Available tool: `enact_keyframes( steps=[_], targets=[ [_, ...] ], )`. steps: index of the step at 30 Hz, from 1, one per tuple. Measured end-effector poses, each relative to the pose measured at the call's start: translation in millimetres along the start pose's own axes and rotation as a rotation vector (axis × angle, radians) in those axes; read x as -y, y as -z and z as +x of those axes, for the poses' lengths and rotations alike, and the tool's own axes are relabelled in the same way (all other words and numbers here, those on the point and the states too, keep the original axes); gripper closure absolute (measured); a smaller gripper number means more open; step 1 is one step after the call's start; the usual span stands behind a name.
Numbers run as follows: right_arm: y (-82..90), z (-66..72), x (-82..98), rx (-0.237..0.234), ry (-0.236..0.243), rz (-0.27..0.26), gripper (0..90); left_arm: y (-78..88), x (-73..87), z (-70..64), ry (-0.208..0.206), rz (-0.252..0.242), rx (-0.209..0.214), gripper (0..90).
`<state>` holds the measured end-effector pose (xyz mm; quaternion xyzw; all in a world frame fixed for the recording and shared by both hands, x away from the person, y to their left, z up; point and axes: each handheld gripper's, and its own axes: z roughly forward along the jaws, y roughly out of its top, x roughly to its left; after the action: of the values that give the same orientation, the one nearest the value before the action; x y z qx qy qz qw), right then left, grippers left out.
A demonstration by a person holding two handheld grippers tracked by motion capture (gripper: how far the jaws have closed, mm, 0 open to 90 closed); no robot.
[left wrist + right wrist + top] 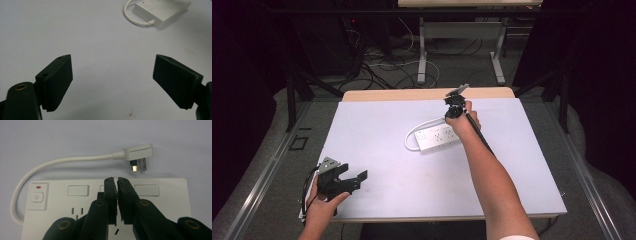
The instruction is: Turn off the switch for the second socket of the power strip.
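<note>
1. Black and spread wide, the jaws of the left gripper [354, 172] hold nothing. It rests at the near-left corner of the white sheet [387, 160], close to the sheet's near and left edges, with the left hand [324, 202] behind it.
2. In the left gripper view, the left gripper [112, 80] has only bare sheet between its pads and ahead of them. That open stretch runs up to the power strip [160, 12] at the far right of that view.
3. The power strip [434, 137] lies flat near the middle of the sheet, a little right of centre, well apart from every edge. Bare sheet lies open on its near side and out to the right edge.
4. The right gripper [452, 114] stands over the strip's far-right end, pointing down at it.
5. In the right gripper view, the right gripper [117, 180] has its jaws clenched to a thin slit with nothing gripped. Its tips are over the strip's top face [162, 202], between two socket covers; contact cannot be told.
6. The power button [37, 197] sits at the strip's other end, well clear of the jaws.
7. The cord [50, 165] loops out from the button end and runs past the strip's far side.
8. The plug [137, 153] lies on the sheet just beyond the strip, prongs bare.
9. Farther on, a narrow band of bare sheet ends at the wooden table edge [412, 94].
</note>
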<state>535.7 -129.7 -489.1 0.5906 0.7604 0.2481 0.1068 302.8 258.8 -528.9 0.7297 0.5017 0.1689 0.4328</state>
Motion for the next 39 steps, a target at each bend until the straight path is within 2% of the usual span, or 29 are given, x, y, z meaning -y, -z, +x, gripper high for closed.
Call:
enact_keyframes(
  steps=[2,10,17,24,28,30,35,39],
  targets=[
    [-2.8,-0.8,1.0,-0.001,-0.006,-0.010,86.4,-0.1,0.0,0.1,0.000,0.000,0.000,16.2],
    [-10.9,-3.8,2.7,0.007,-0.012,0.018,86.3,-0.5,-0.4,0.1,-0.001,0.000,0.000,16.3],
    [-17.4,-3.6,2.5,0.008,-0.001,0.002,86.3,0.2,-0.2,0.5,0.004,-0.003,-0.002,16.3],
    [-20.1,-3.0,2.6,0.017,-0.022,0.016,87.4,0.6,-0.3,1.1,0.002,-0.005,-0.001,16.3],
    [-22.4,-3.9,2.9,0.024,-0.014,0.006,87.8,0.5,-0.2,1.1,0.002,-0.005,0.000,16.3],
    [-22.2,-4.3,2.9,0.027,-0.007,0.027,88.9,0.5,-0.2,1.3,0.002,-0.004,0.000,16.3],
    [-22.5,-4.3,3.0,0.030,-0.012,0.024,90.0,0.4,-0.2,0.9,0.004,-0.003,0.001,16.3],
    [-24.1,-3.0,3.7,0.010,-0.011,0.011,90.0,0.1,-0.2,0.7,0.003,-0.002,0.001,16.3]
  ],
)
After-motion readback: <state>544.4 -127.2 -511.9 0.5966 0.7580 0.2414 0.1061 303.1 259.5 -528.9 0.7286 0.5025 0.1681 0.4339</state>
